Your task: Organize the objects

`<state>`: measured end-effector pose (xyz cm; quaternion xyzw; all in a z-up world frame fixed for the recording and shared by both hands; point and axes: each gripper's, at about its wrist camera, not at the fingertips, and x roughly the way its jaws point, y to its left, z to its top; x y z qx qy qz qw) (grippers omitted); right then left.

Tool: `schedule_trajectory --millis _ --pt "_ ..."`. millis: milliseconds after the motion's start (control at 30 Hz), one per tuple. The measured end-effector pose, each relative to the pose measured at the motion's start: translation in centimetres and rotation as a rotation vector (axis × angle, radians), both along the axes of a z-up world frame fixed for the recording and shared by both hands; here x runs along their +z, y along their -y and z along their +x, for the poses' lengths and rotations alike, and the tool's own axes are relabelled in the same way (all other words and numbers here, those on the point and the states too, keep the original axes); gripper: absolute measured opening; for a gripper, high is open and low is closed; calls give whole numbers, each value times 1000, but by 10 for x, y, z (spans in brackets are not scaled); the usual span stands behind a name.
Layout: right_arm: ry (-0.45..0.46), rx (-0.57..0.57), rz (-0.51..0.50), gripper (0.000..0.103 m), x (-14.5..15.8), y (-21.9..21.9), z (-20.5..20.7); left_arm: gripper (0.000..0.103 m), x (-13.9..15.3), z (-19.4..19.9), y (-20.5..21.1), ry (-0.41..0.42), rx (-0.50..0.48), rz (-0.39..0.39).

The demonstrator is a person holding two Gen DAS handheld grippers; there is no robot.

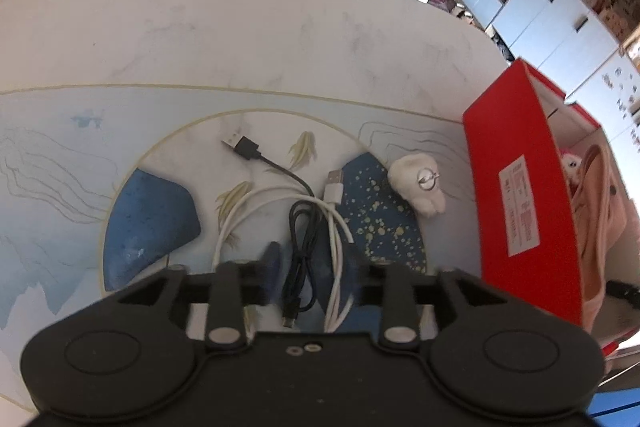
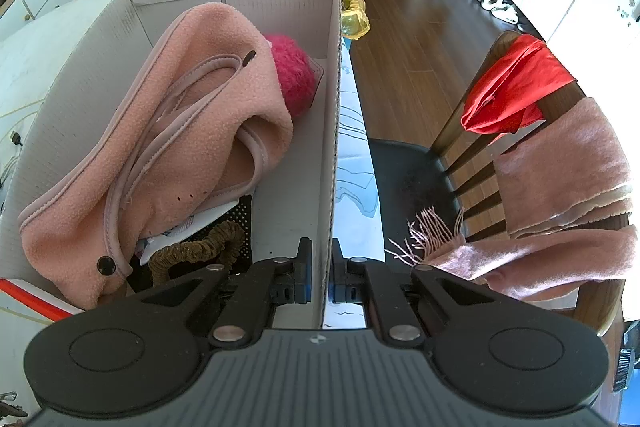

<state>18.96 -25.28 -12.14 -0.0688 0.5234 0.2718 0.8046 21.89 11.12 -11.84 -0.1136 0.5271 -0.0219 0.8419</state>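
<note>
Over on the table (image 1: pixel 240 27), the red shoebox (image 1: pixel 520 195) serves as the anchor: the right gripper (image 2: pixel 321 275) is clenched on its right-hand cardboard wall (image 2: pixel 332 147), one finger inside the box and one outside. Inside the box lies a pink fleece bag (image 2: pixel 160 131) with its straps folded across it; a magenta fluffy ball (image 2: pixel 296 75) sits beyond the bag toward the far end, and a brown scrunchie (image 2: pixel 196 251) lies at the near end just beside the inner finger. To the left of the box, on the blue-and-white patterned mat (image 1: pixel 60 187), a white tooth-shaped plush (image 1: pixel 420 187) rests near its red side. Farther left of the box, a black USB cable (image 1: pixel 300 227) and a white USB cable (image 1: pixel 332 211) lie tangled together, and the left gripper (image 1: pixel 312 279) hangs over them with its jaws spread wide, gripping nothing.
</note>
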Motion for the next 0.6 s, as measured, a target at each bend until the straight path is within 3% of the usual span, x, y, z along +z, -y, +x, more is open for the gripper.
schedule_trajectory --millis 67,233,367,600 --pt "0 3 2 7 0 0 -1 48 -1 -1 3 -4 -19 39" --pt "-2 5 4 7 0 0 -1 46 -11 1 16 -21 -113 165" --pt "-3 4 6 7 0 0 -1 42 -19 -2 22 -40 -163 207" --pt "-4 5 6 7 0 0 -1 35 -24 -1 24 -46 -168 222"
